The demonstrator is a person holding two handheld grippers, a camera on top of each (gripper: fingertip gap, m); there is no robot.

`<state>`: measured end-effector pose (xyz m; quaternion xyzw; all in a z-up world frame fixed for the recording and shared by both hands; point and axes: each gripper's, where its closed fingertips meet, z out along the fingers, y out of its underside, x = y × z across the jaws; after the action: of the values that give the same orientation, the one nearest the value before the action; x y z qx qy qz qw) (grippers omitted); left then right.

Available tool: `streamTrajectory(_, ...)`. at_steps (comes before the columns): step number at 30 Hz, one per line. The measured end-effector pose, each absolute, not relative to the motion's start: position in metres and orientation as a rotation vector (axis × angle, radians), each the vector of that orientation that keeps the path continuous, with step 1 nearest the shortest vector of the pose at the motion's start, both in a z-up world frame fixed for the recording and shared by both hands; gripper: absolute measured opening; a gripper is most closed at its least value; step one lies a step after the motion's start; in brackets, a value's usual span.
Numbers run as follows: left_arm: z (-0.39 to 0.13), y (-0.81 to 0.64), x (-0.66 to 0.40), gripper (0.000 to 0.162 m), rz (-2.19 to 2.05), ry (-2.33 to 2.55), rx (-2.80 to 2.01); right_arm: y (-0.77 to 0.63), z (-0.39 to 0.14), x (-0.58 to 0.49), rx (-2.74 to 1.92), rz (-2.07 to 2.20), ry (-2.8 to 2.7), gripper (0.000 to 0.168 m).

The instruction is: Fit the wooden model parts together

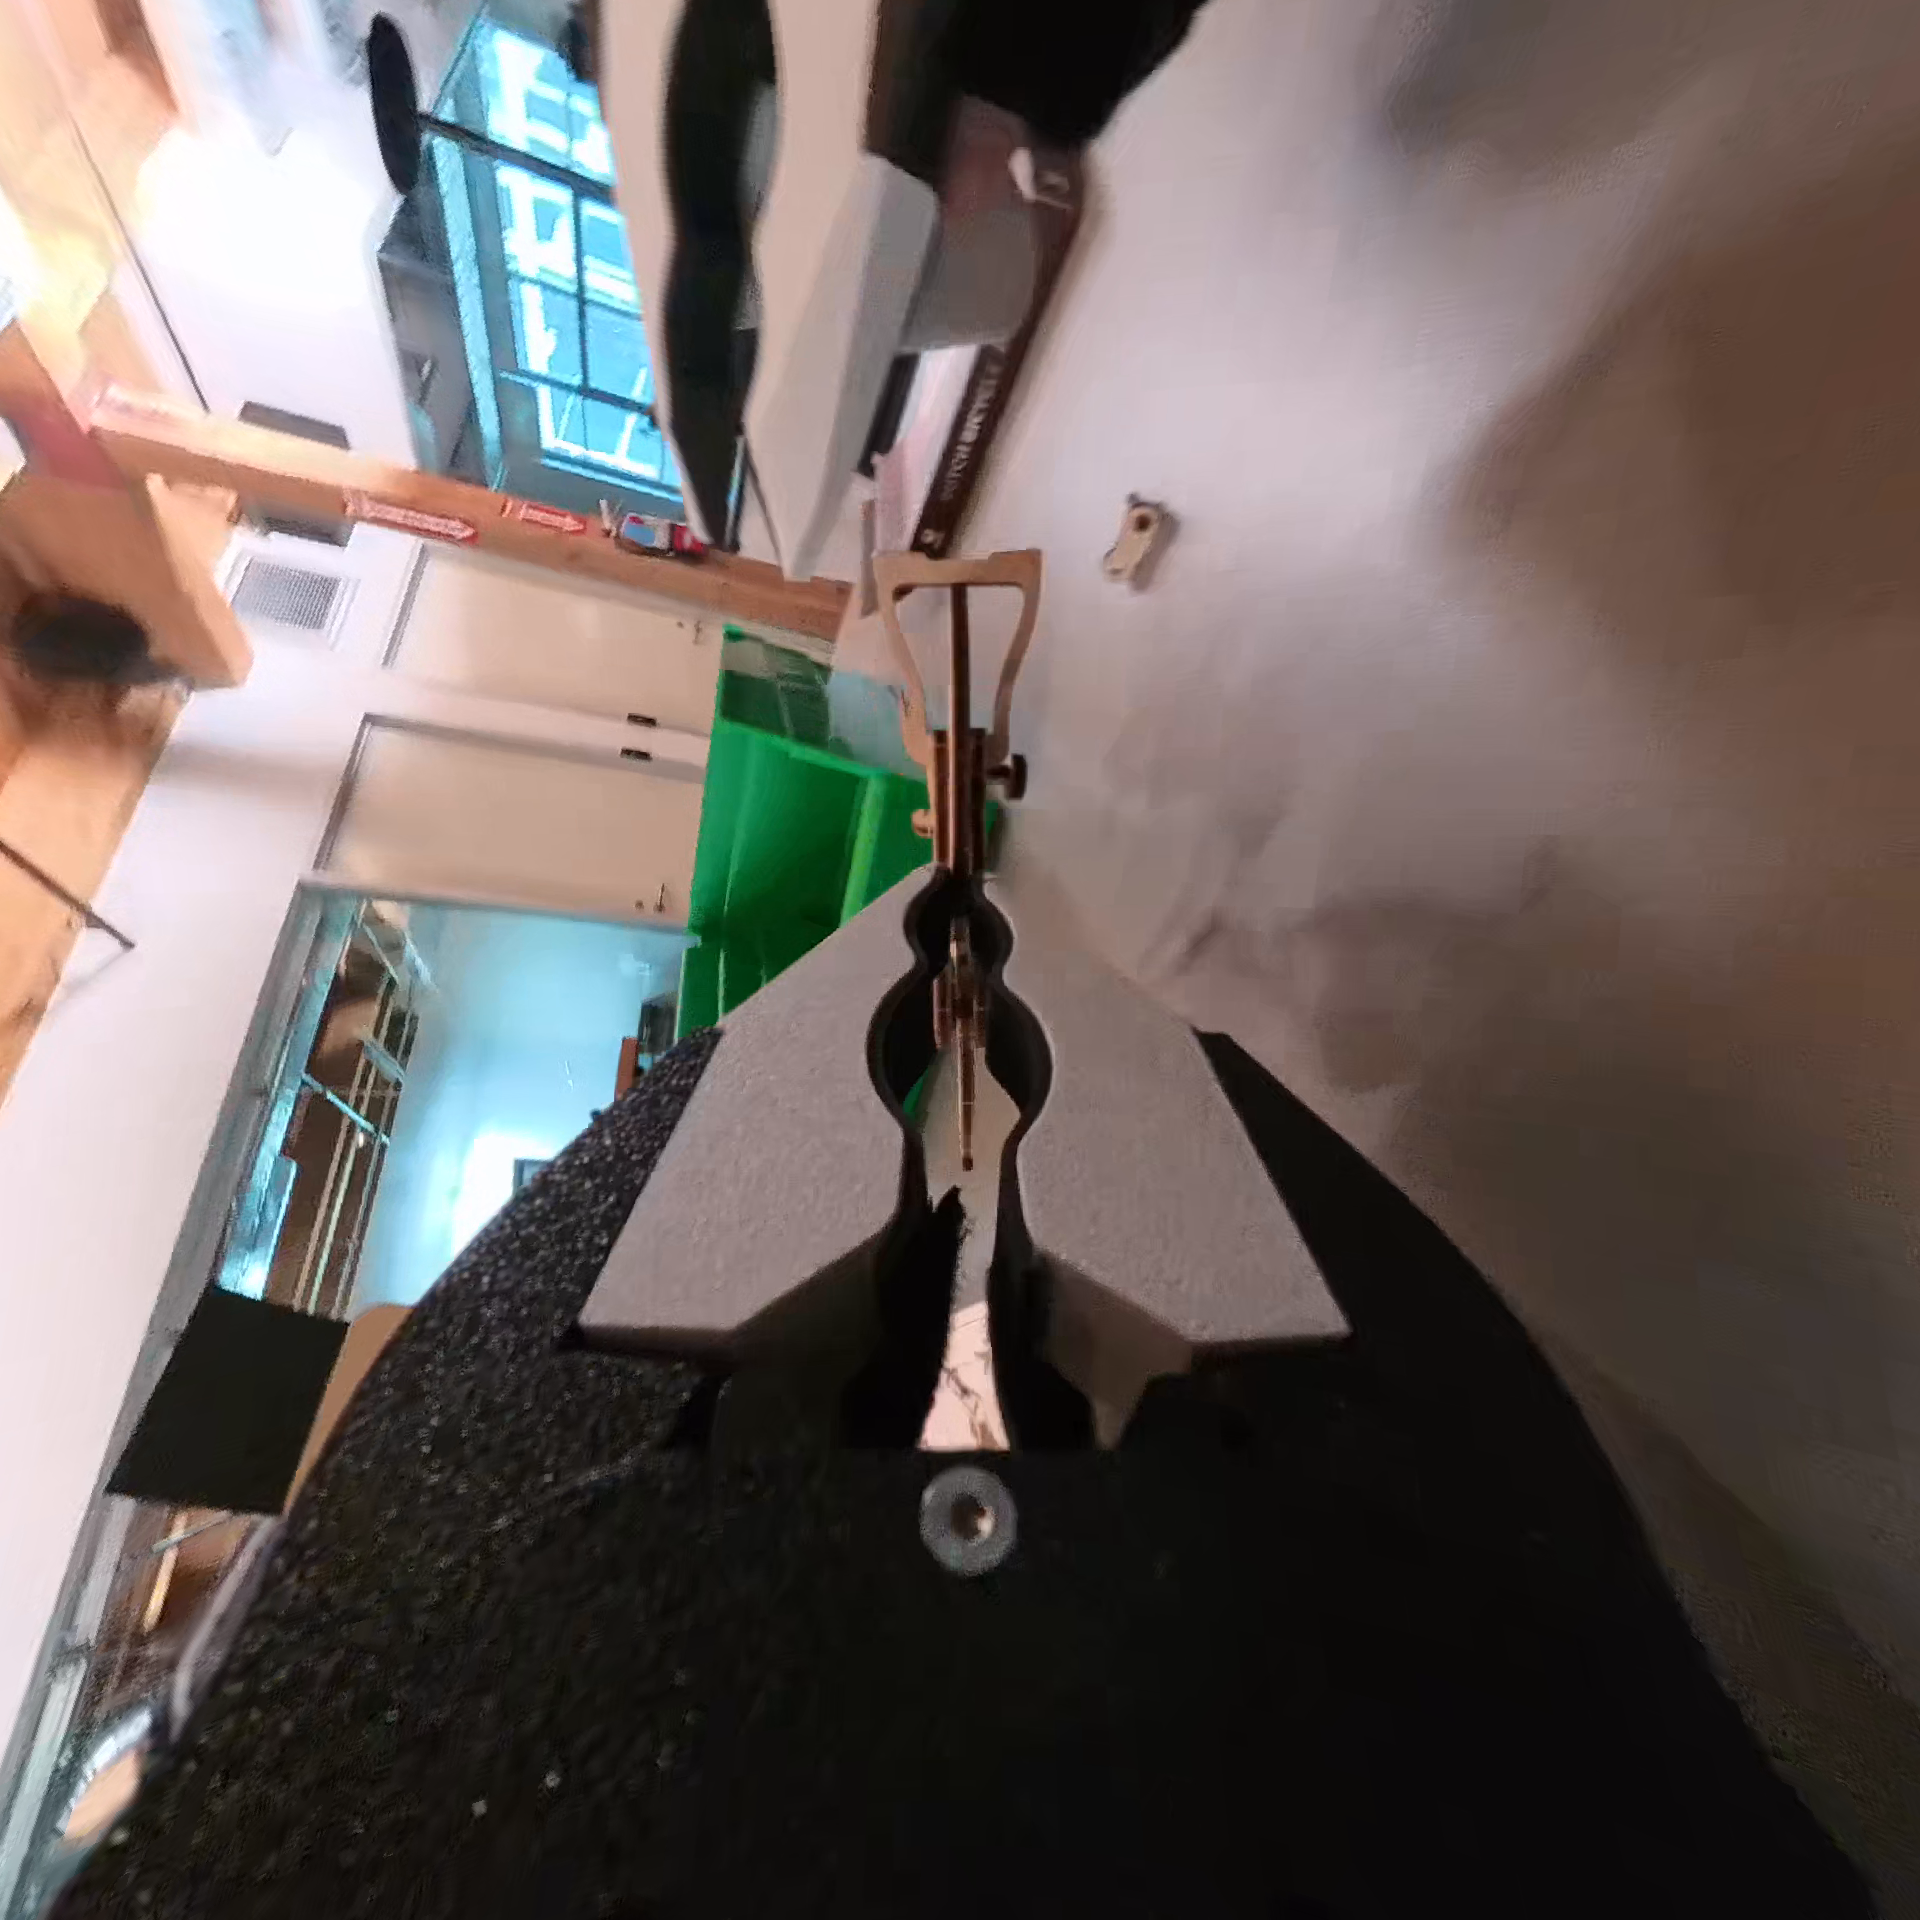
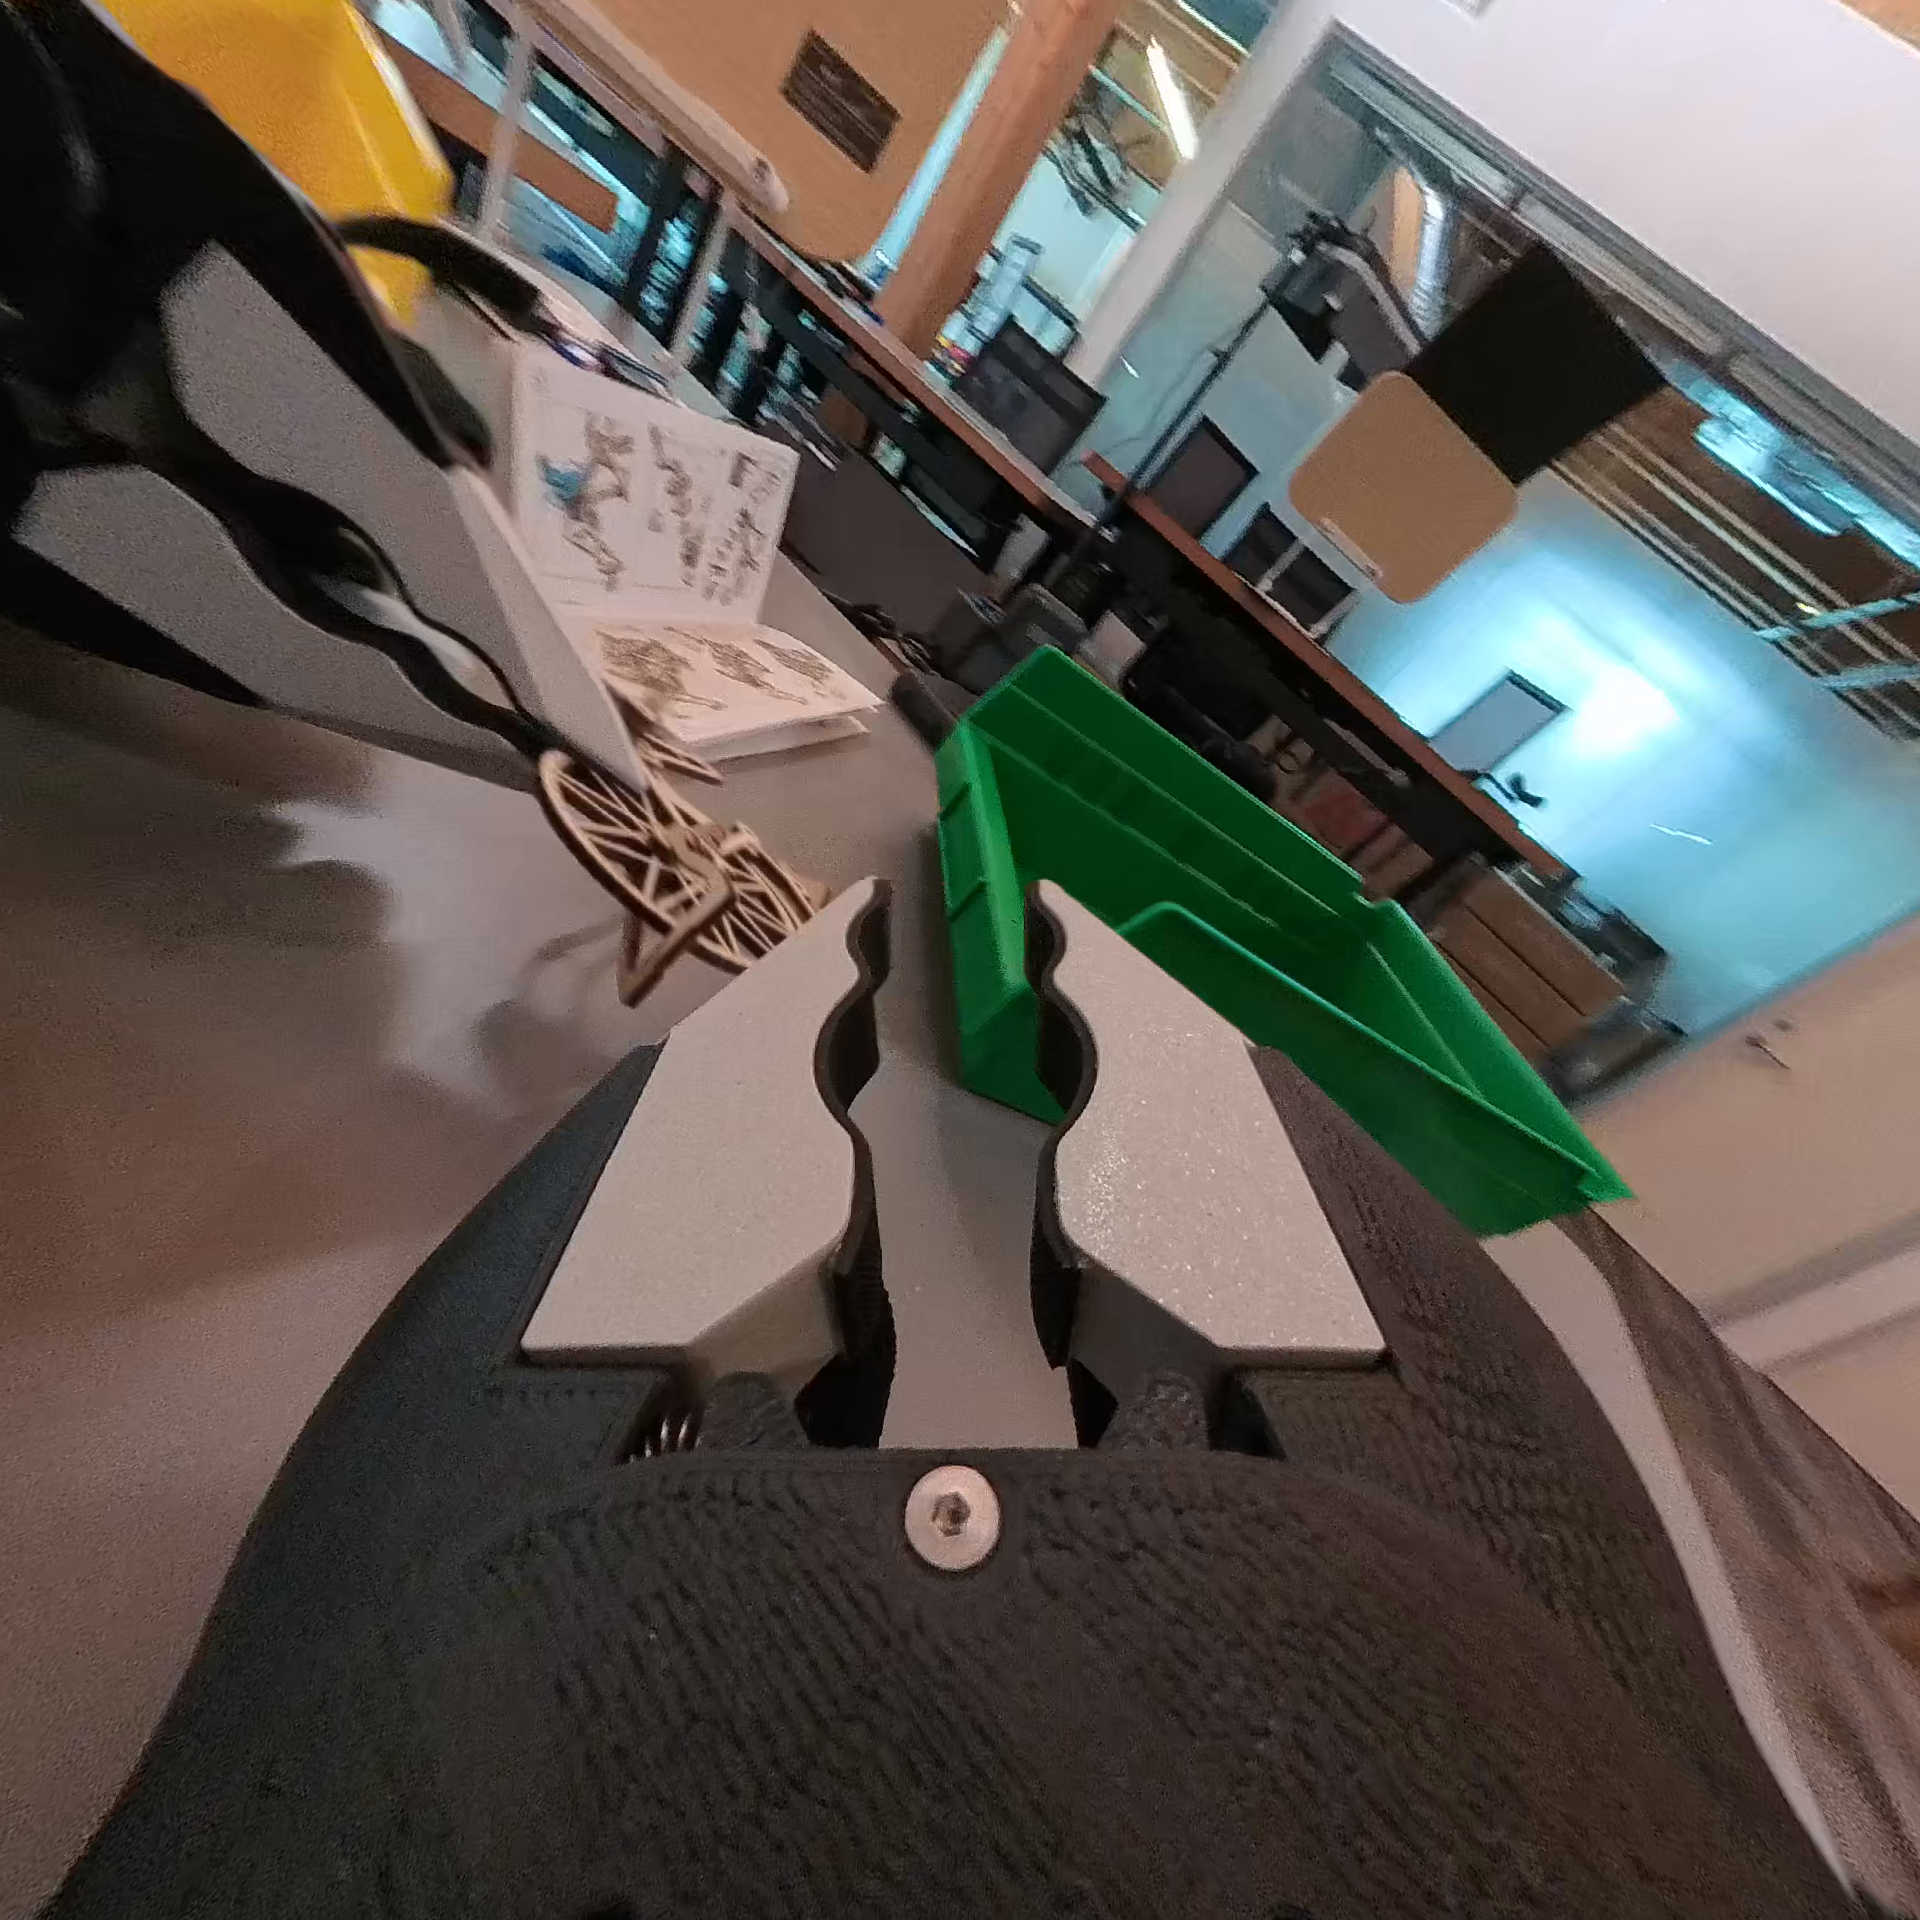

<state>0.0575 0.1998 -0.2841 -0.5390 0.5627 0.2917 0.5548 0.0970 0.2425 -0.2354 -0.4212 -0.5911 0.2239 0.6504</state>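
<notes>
Edgewise, thin spoked wooden model (image 1: 961,748) pinched in left claw (image 1: 961,894); right claw (image 2: 961,914) spread, empty

Each gripper (image 1: 961,883) (image 2: 961,904) had a rough black printed body with one silver hex screw (image 2: 953,1529) at its middle. The fingers (image 2: 727,1164) were pale grey, flat-topped plates with wavy, black-lined inner edges.
</notes>
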Motion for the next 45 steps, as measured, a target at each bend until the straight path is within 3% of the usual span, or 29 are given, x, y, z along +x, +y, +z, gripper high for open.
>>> streamTrajectory(1, -0.288, 0.199, 0.060, 0.000, 0.692, 1.358, -1.271, 0.233, -0.238, 0.098, -0.934, 0.565, -1.387, 0.024)
streamTrajectory(6, -0.311, 0.194, 0.067, 0.000, 0.696, 1.504, -1.276, 0.191, -0.266, 0.097, -0.910, 0.724, -1.637, 0.034)
streamTrajectory(19, -0.332, 0.187, 0.074, 0.003, 0.709, 1.670, -1.270, 0.182, -0.328, 0.091, -1.144, 0.702, -1.964, 0.027)
streamTrajectory(30, -0.331, 0.188, 0.072, 0.003, 0.696, 1.667, -1.304, 0.182, -0.323, 0.089, -1.376, 0.920, -1.909, 0.028)
streamTrajectory(36, -0.332, 0.187, 0.075, 0.003, 0.709, 1.680, -1.269, 0.181, -0.306, 0.086, -1.470, 1.211, -1.809, 0.017)
streamTrajectory(45, -0.334, 0.183, 0.079, 0.007, 0.644, 1.677, -1.265, 0.187, -0.317, 0.086, -1.555, 1.138, -1.824, 0.001)
